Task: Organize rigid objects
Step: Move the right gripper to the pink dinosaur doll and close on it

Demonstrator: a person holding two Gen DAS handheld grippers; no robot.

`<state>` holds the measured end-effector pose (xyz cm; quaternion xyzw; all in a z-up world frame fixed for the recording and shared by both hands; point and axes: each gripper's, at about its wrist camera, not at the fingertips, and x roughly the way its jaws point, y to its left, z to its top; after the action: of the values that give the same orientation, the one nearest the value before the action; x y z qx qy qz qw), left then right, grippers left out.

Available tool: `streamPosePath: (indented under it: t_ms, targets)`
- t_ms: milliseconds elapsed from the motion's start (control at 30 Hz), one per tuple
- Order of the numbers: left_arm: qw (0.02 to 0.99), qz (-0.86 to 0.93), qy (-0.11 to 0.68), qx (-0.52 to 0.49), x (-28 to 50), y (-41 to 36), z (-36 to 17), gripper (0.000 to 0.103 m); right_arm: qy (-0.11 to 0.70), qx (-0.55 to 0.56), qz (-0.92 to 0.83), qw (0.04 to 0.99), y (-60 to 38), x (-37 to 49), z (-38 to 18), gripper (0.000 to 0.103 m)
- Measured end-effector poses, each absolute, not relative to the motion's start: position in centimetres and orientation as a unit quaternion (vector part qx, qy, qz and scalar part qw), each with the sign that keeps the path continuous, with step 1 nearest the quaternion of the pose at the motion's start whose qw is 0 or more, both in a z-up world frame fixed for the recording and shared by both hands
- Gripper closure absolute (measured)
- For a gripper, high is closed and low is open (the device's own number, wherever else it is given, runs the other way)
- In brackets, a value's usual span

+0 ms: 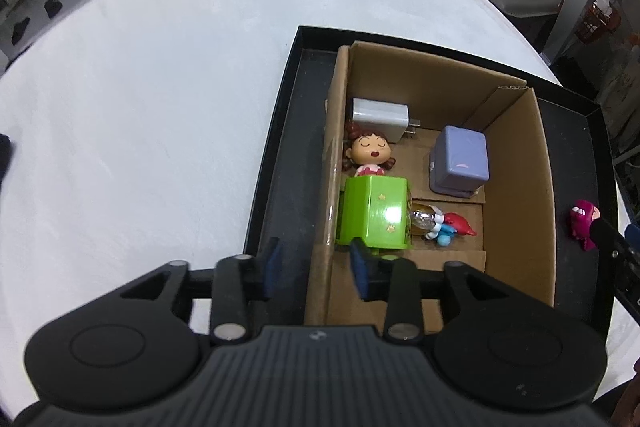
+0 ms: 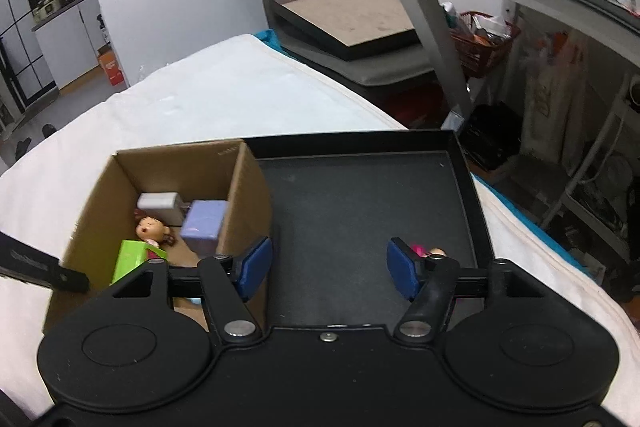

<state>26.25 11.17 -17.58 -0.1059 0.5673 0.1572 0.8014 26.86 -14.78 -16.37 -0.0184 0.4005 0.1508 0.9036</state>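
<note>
The green box (image 1: pixel 374 215) is seen inside the cardboard box (image 1: pixel 520 187) just ahead of the left gripper (image 1: pixel 316 267) — its jaws parted, one either side of the cardboard wall — while the right gripper (image 2: pixel 330 267), jaws open and empty, is held over the black tray (image 2: pixel 360 203).

Brown cardboard box (image 1: pixel 516 195) in black tray (image 1: pixel 280 147) on white cloth (image 1: pixel 140 127): lime-green block (image 1: pixel 372 215) with yellow stars, lilac cube (image 1: pixel 460 159), white-grey charger (image 1: pixel 380 115), brown-haired pink-dressed doll (image 1: pixel 370 149); magenta figure (image 1: pixel 584 223) outside.
</note>
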Motion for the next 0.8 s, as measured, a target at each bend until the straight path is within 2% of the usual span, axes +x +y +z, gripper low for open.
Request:
streamPosePath:
  t_ms: [233,500,800]
  targets:
    - [0.801,0.165,0.568,-0.094,26.3,10.1,-17.1,0.053,0.413,-0.024,0.135,0.9,-16.7,27.5,-17.6,0.029]
    - [0.795,0.173,0.575,-0.079,26.5,8.7,-17.1,0.05,0.434,-0.022,0.109,0.894,-18.3,28.6,-19.6,0.023]
    - [0.794,0.186,0.576,-0.061,26.9,8.0,-16.9,0.048,0.458,-0.039,0.069,0.885,-18.7,29.7,-21.8,0.022]
